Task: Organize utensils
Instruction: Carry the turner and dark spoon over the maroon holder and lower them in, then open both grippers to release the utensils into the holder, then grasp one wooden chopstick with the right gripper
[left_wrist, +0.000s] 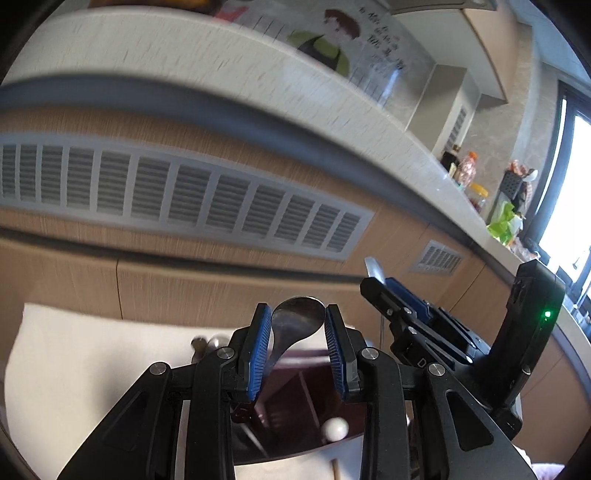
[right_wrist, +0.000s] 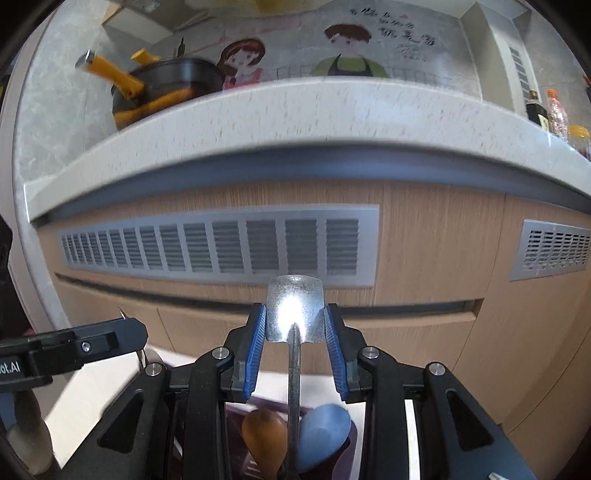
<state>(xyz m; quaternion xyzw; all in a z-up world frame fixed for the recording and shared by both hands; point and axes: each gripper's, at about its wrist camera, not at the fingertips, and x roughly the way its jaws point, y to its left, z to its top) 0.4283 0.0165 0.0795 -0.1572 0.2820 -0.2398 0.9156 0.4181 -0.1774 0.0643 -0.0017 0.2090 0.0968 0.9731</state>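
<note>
Between left tool (left_wrist: 297, 325) pads — spoon (left_wrist: 295, 321)

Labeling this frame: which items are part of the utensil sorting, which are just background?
Job:
round metal spoon, in left gripper
flat metal scoop, in right gripper
dark divided tray
brown spoon
blue spoon

Background:
pot
bottles
vents

1. The left gripper (left_wrist: 297, 332) pinches a metal spoon (left_wrist: 295, 321) by its bowl.
2. Below it sits a dark divided tray (left_wrist: 295, 406) on a white cloth (left_wrist: 74, 350).
3. The right gripper (left_wrist: 384, 286) holds a shiny utensil (left_wrist: 373, 267) at right.
</note>
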